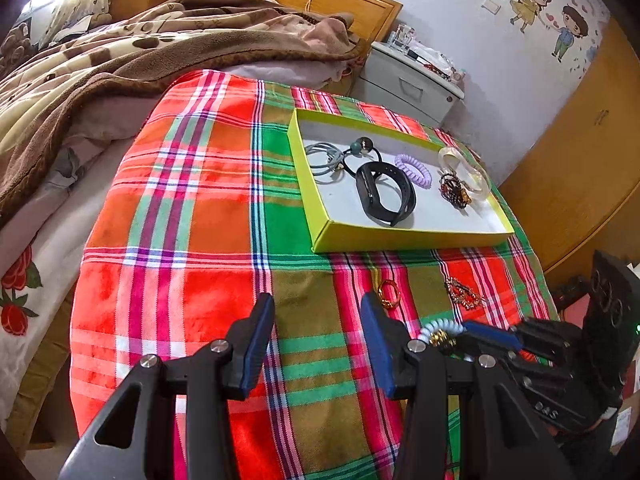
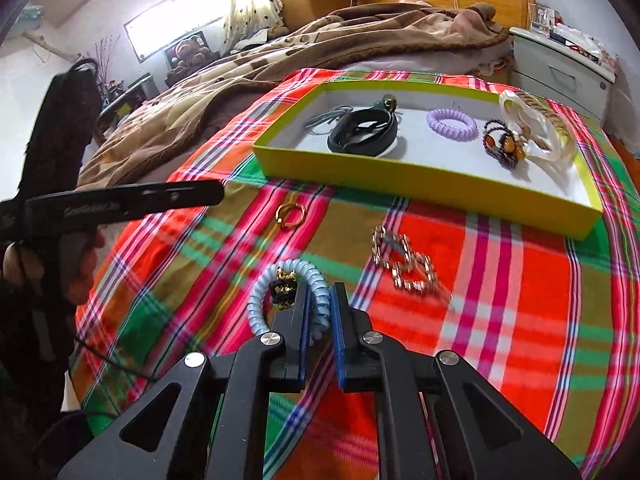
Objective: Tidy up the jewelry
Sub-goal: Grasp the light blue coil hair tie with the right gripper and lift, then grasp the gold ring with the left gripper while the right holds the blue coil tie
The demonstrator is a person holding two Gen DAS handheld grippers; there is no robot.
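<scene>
**Right gripper pinching a blue coil hair tie near the front of the plaid cloth**

The right gripper point(image 2: 320, 304) is clamping its blue-padded fingers tight on a pale blue spiral hair tie point(image 2: 276, 296), a springy plastic coil carrying a small gold-and-black charm, near the front edge of the plaid cloth point(image 1: 192, 208). The left gripper point(image 1: 316, 344) is hovering with its jaws standing partly open, nothing between them. Lying on the soft red, green and orange cloth are a smooth gold ring point(image 2: 290, 214) and a glinting linked chain piece point(image 2: 404, 264), both just short of the box's front wall. The shallow lime-green cardboard box point(image 2: 420, 172) is sitting toward the cloth's far right corner, holding a matte black wristband point(image 1: 384, 192), a lilac coil tie point(image 1: 414, 168), grey cord ties point(image 1: 324, 158), a dark beaded bracelet point(image 1: 454, 192) and a clear glossy bangle point(image 1: 464, 172).
</scene>
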